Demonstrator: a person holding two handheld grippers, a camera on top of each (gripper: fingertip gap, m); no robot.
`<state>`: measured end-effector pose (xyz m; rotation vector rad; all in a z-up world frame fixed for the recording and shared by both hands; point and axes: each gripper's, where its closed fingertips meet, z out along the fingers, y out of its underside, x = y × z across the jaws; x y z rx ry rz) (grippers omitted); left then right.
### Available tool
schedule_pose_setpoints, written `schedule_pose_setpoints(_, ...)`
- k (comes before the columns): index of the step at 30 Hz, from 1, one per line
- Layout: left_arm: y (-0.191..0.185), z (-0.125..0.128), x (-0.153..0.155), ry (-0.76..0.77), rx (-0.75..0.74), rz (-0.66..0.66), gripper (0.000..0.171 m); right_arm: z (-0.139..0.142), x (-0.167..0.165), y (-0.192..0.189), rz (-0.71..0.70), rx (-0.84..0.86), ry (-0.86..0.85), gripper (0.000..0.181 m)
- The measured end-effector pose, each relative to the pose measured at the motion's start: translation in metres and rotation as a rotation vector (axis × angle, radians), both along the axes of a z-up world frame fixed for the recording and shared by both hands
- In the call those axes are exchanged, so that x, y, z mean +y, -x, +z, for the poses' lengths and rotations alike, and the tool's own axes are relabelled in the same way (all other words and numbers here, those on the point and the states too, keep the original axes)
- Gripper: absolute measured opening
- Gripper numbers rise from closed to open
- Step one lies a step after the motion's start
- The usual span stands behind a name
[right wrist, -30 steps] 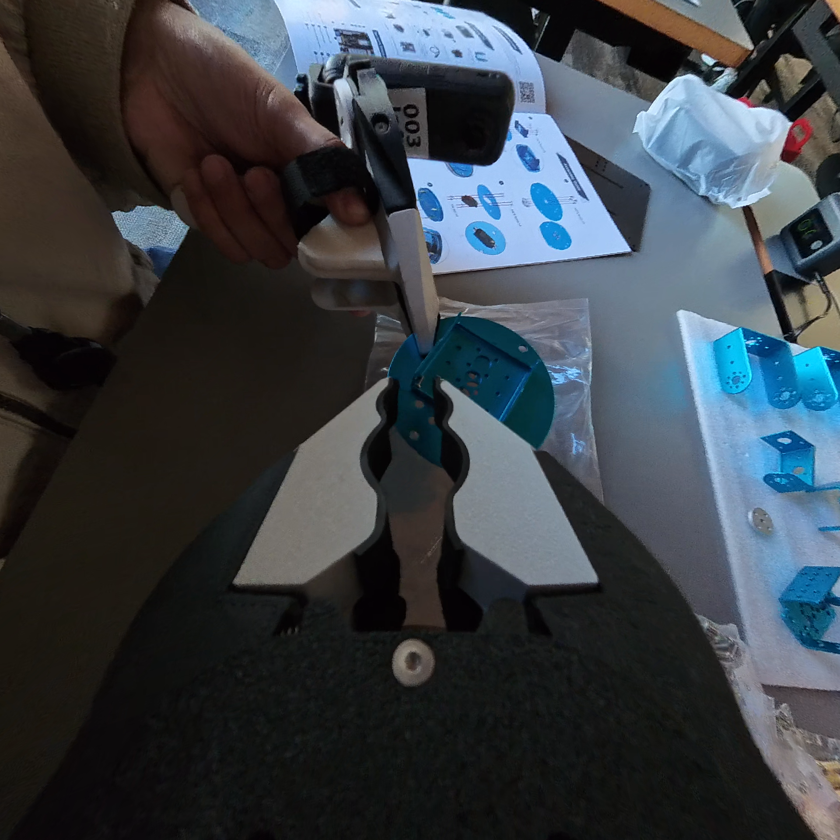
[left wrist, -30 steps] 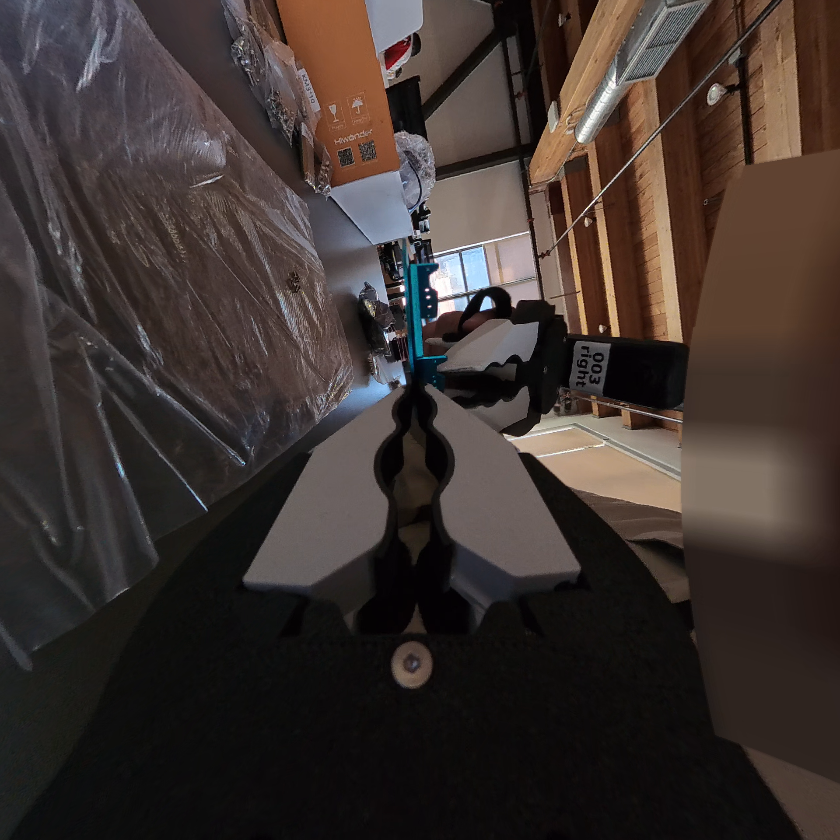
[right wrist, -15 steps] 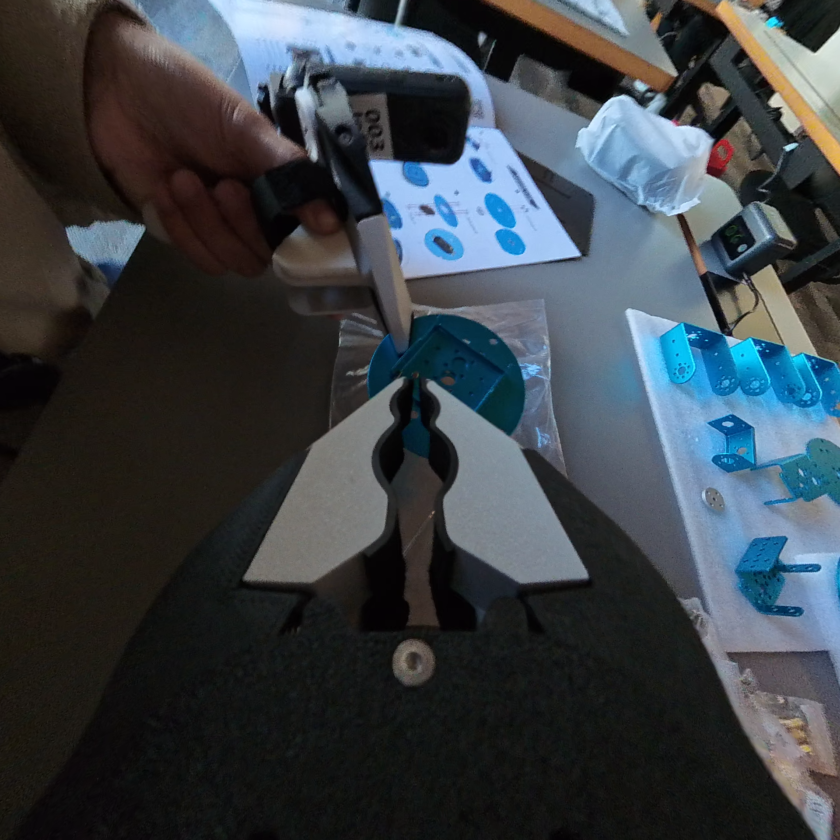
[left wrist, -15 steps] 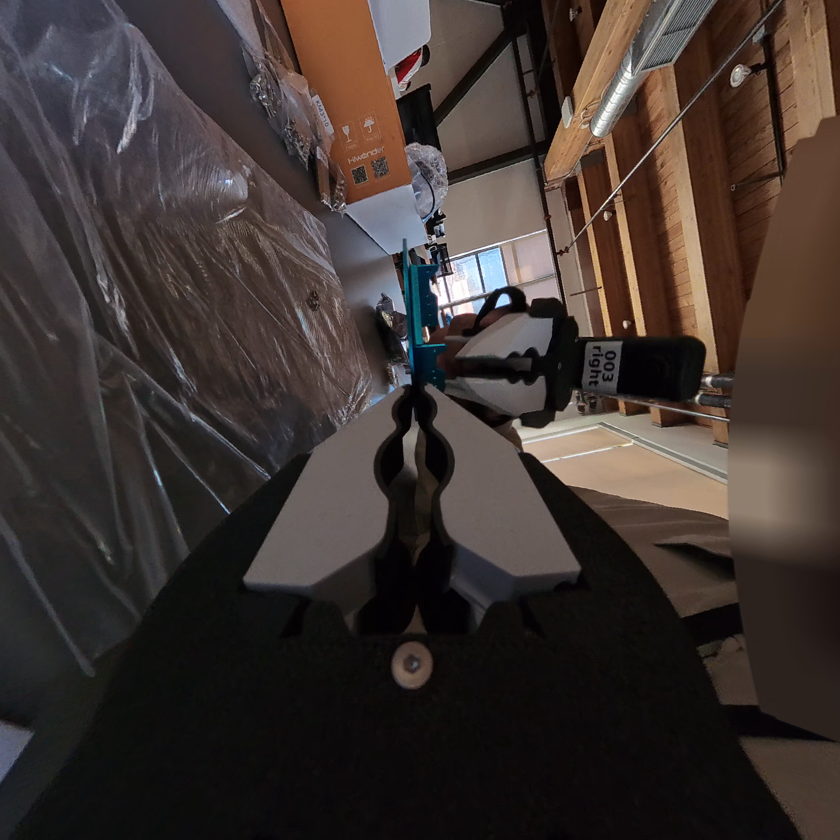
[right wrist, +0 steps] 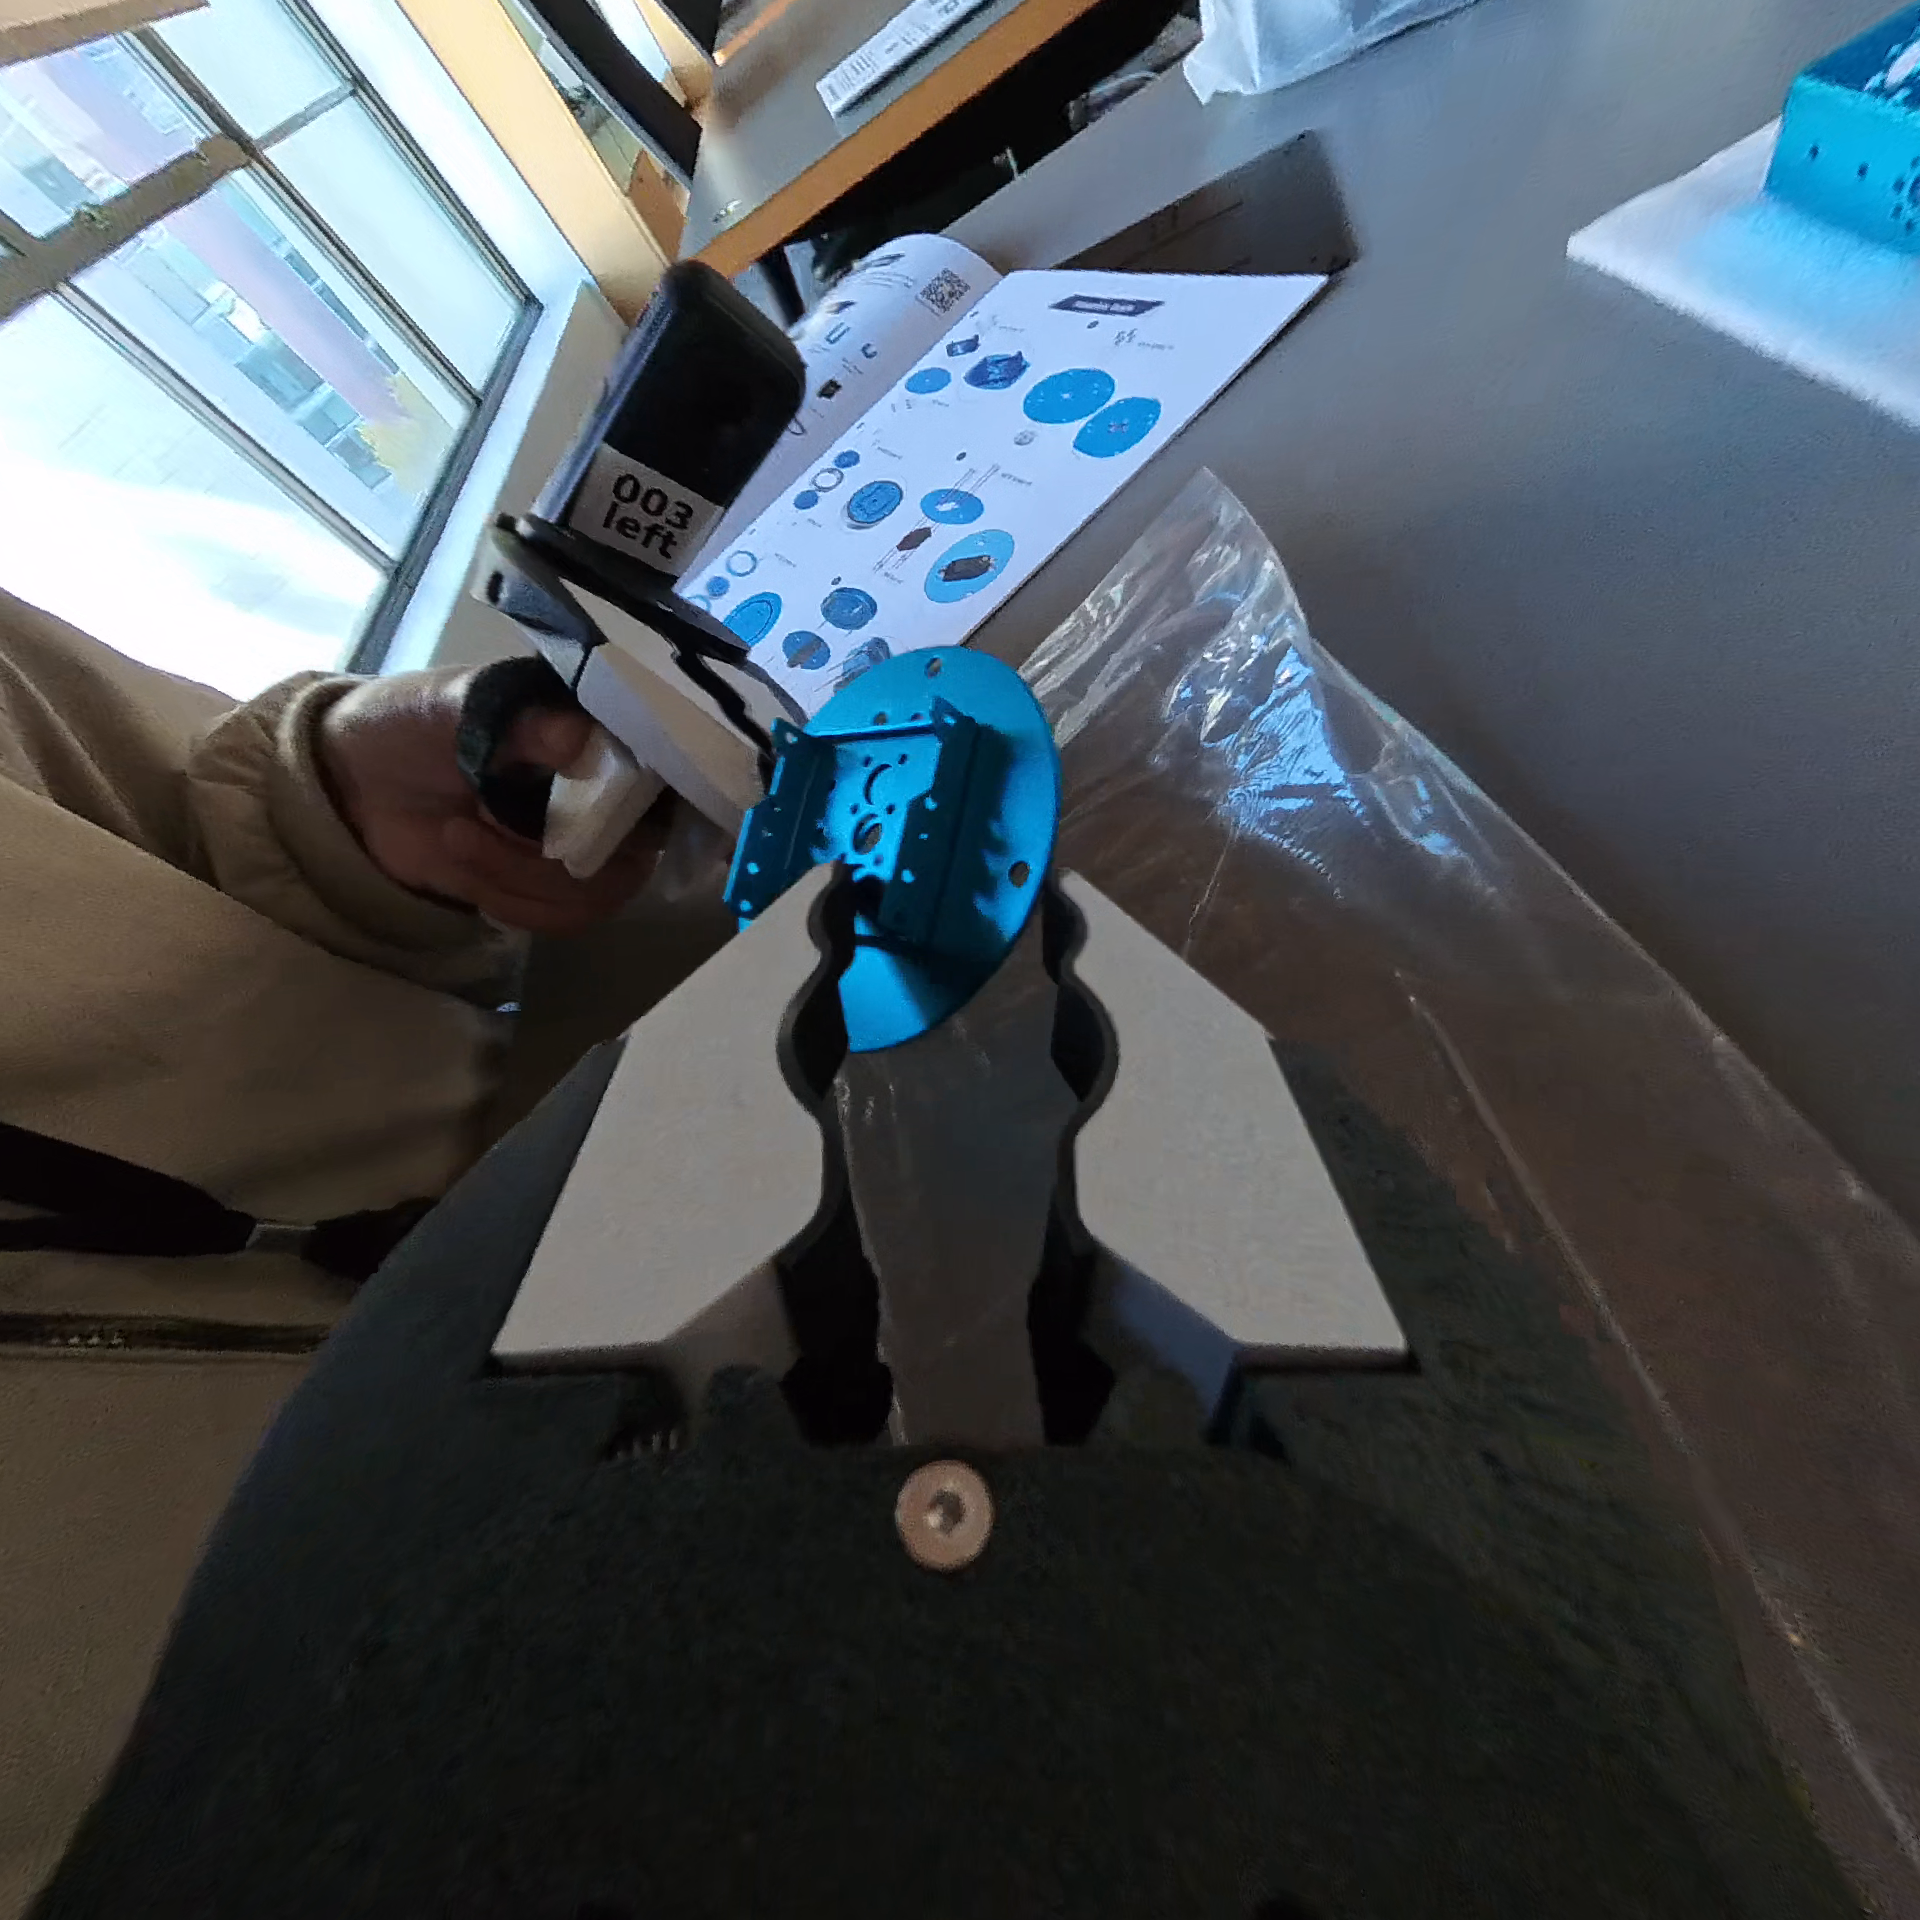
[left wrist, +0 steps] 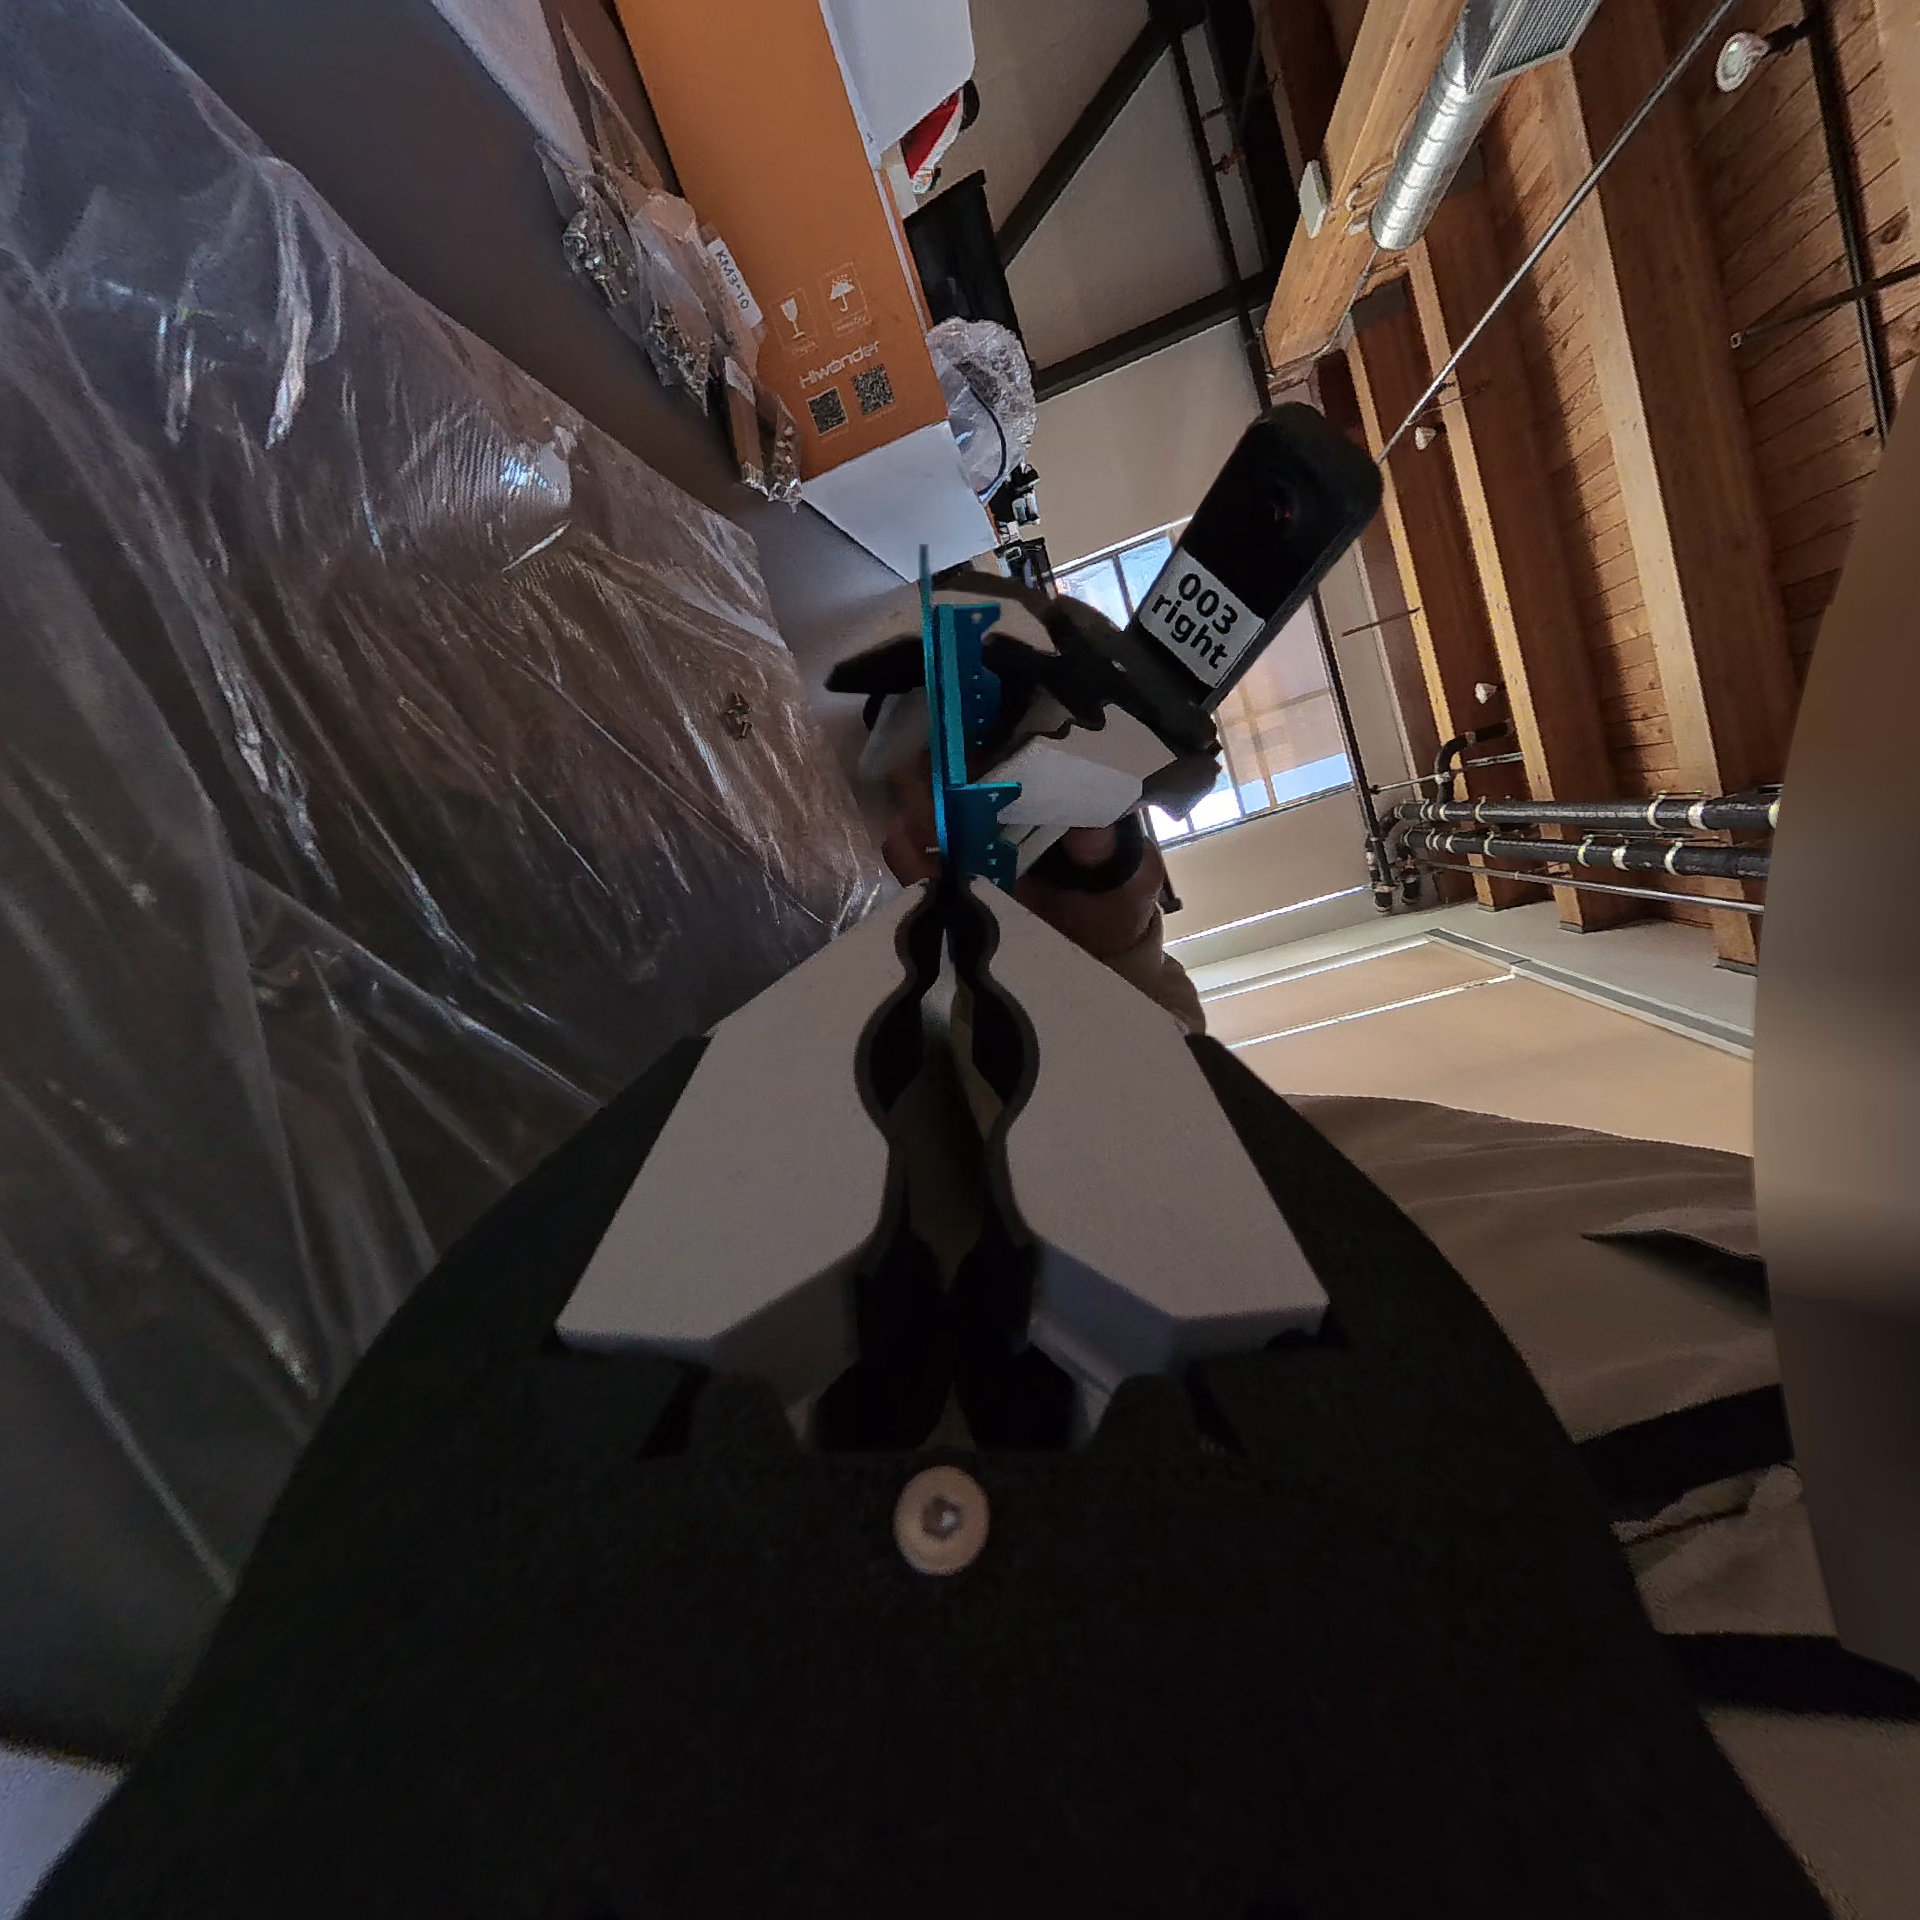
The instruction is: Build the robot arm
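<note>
- Blue anodised metal: a round disc [right wrist: 940,831] with a perforated U-bracket [right wrist: 868,821] fixed on its face is held up in the air above the grey table [right wrist: 1558,436].
- The left hand-held gripper [left wrist: 951,914] has its fingers pressed together on the thin edge of the disc [left wrist: 940,769], seen edge-on in the left wrist view.
- The right hand-held gripper [right wrist: 935,883] has its fingers spread partway, their tips on either side of the bracket and the lower part of the disc; firm contact with the metal cannot be told.
- In the right wrist view the left hand-held gripper [right wrist: 764,774] meets the bracket side of the assembly from the left, held by a hand [right wrist: 447,800] in a tan sleeve.
- In the left wrist view the right hand-held gripper [left wrist: 1013,800] shows beyond the disc, with its black camera sticking up.
- An open instruction booklet [right wrist: 1039,447] with blue part drawings lies on the table behind the disc.
- A clear plastic bag [right wrist: 1455,935] lies on the table just to the right of the disc.
- More blue parts [right wrist: 1849,145] sit on a white foam sheet [right wrist: 1714,291] at the far right.
- An orange and white box [left wrist: 790,208] stands at the far end of the table.
</note>
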<state>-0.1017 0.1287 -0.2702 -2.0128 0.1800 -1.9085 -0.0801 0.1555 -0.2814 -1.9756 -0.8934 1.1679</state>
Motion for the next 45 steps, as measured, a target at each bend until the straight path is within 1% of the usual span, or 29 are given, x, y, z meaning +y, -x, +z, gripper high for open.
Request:
schedule_pose_setpoints(4, -0.001, 0.002, 0.003, -0.032, 0.001, 0.015, 0.0, 0.001, 0.002, -0.001, -0.023, 0.017, 0.035, 0.031)
schedule_pose_setpoints(7, -0.002, 0.01, 0.009, -0.084, -0.001, 0.015, 0.0, 0.01, 0.007, -0.003, -0.049, 0.016, -0.004, 0.031)
schedule_pose_setpoints(12, -0.006, 0.037, 0.021, -0.243, -0.003, -0.015, 0.0, 0.042, 0.02, -0.009, -0.121, 0.032, -0.169, 0.03)
schedule_pose_setpoints(14, -0.009, 0.043, 0.026, -0.29, -0.001, -0.037, 0.0, 0.05, 0.024, -0.012, -0.148, 0.043, -0.237, 0.03)
schedule_pose_setpoints(17, -0.014, 0.044, 0.034, -0.353, 0.031, -0.069, 0.0, 0.052, 0.032, -0.019, -0.181, 0.05, -0.309, 0.03)
schedule_pose_setpoints(20, -0.019, 0.043, 0.04, -0.448, 0.07, -0.096, 0.0, 0.052, 0.038, -0.024, -0.2, 0.079, -0.367, 0.029)
schedule_pose_setpoints(22, -0.022, 0.043, 0.042, -0.523, 0.089, -0.109, 0.0, 0.054, 0.039, -0.028, -0.197, 0.099, -0.426, 0.029)
schedule_pose_setpoints(25, -0.026, 0.04, 0.042, -0.64, 0.144, -0.134, 0.0, 0.052, 0.039, -0.032, -0.18, 0.107, -0.459, 0.027)
schedule_pose_setpoints(28, -0.029, 0.042, 0.039, -0.743, 0.169, -0.162, 0.0, 0.058, 0.035, -0.034, -0.159, 0.12, -0.552, 0.026)
schedule_pose_setpoints(30, -0.03, 0.041, 0.039, -0.801, 0.208, -0.172, 0.0, 0.056, 0.036, -0.035, -0.156, 0.11, -0.552, 0.026)
schedule_pose_setpoints(32, -0.03, 0.04, 0.043, -0.778, 0.215, -0.17, 0.0, 0.053, 0.039, -0.036, -0.173, 0.114, -0.488, 0.026)
schedule_pose_setpoints(36, -0.031, 0.036, 0.048, -0.63, 0.155, -0.157, 0.0, 0.048, 0.044, -0.036, -0.184, 0.142, -0.368, 0.026)
schedule_pose_setpoints(38, -0.032, 0.033, 0.049, -0.576, 0.127, -0.149, 0.0, 0.047, 0.042, -0.033, -0.165, 0.18, -0.321, 0.036)
schedule_pose_setpoints(39, -0.033, 0.032, 0.049, -0.559, 0.112, -0.147, 0.0, 0.044, 0.039, -0.031, -0.143, 0.183, -0.293, 0.037)
schedule_pose_setpoints(41, -0.033, 0.033, 0.049, -0.539, 0.084, -0.144, 0.0, 0.035, 0.037, -0.025, -0.116, 0.161, -0.261, 0.037)
schedule_pose_setpoints(42, -0.034, 0.032, 0.049, -0.536, 0.085, -0.143, 0.0, 0.033, 0.037, -0.023, -0.117, 0.144, -0.27, 0.033)
schedule_pose_setpoints(45, -0.033, 0.033, 0.048, -0.529, 0.067, -0.144, 0.0, 0.036, 0.035, -0.022, -0.11, 0.168, -0.274, 0.027)
